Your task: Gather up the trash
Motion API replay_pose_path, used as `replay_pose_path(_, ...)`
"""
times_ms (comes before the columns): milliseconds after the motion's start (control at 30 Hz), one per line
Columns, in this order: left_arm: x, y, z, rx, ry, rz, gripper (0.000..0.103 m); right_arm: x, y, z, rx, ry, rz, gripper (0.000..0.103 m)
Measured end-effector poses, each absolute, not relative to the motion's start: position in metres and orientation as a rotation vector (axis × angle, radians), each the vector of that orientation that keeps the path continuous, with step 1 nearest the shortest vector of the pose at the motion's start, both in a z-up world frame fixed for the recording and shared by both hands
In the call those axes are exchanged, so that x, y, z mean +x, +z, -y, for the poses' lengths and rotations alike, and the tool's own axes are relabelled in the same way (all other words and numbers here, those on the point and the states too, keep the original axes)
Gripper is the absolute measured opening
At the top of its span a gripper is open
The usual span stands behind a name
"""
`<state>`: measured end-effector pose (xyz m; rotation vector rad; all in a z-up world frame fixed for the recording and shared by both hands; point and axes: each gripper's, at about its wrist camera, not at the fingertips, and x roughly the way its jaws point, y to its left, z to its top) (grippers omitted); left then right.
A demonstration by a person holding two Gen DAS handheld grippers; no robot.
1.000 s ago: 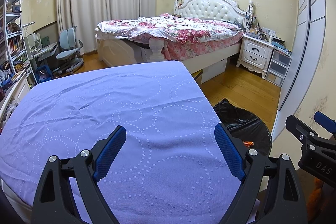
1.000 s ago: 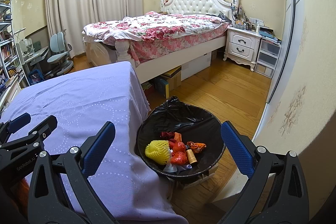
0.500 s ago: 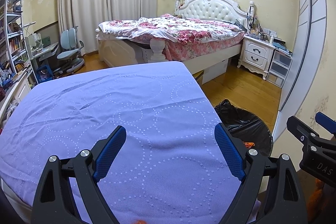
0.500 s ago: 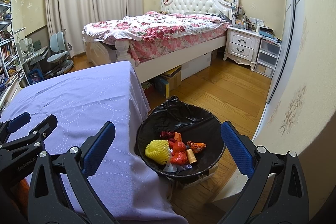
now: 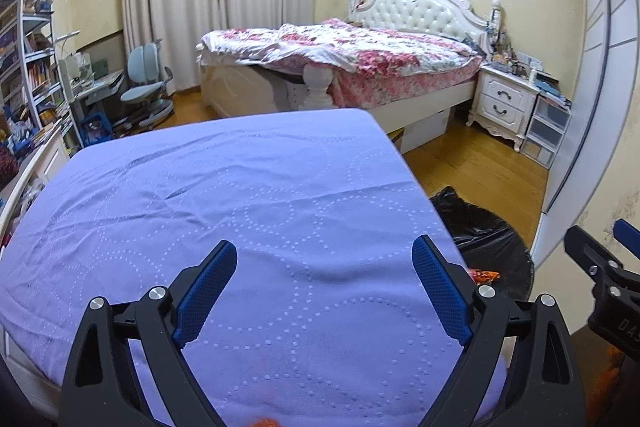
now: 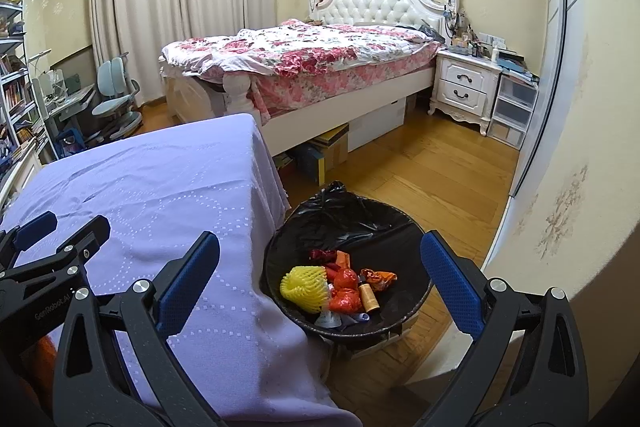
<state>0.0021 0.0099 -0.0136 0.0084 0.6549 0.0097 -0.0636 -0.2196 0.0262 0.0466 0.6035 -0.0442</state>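
A black-lined trash bin point(image 6: 340, 223) stands on the floor right of the purple-clothed table point(image 6: 160, 195). It holds a yellow foam net point(image 6: 302, 283), red and orange wrappers point(image 6: 344, 291) and a small tan bottle point(image 6: 369, 298). My right gripper point(image 6: 320, 279) is open and empty, above the bin and the table's right edge. My left gripper point(image 5: 324, 291) is open and empty over the table point(image 5: 240, 195). The bin point(image 5: 492, 247) shows at its right. A small orange bit point(image 5: 264, 421) peeks in at the bottom edge of the left wrist view.
A bed point(image 6: 304, 59) with a floral quilt stands behind the table. A white nightstand point(image 6: 464, 87) and drawers point(image 6: 514, 115) are at the back right. A desk, chair point(image 5: 146, 95) and bookshelves point(image 5: 28, 67) fill the left. The wall point(image 6: 560, 187) is close on the right.
Both grippers stay nearly still and open. The left wrist view has tilted slightly, and an orange bit now shows at its bottom edge.
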Motion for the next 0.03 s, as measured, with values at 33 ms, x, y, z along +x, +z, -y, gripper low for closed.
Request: replay_pose_path(33,0.0049,-0.0161,-0.0141,0.006,0.019,-0.670,0.089,-0.0630,0.0257,0.2169,0.044,-0.040,-0.605,0.098)
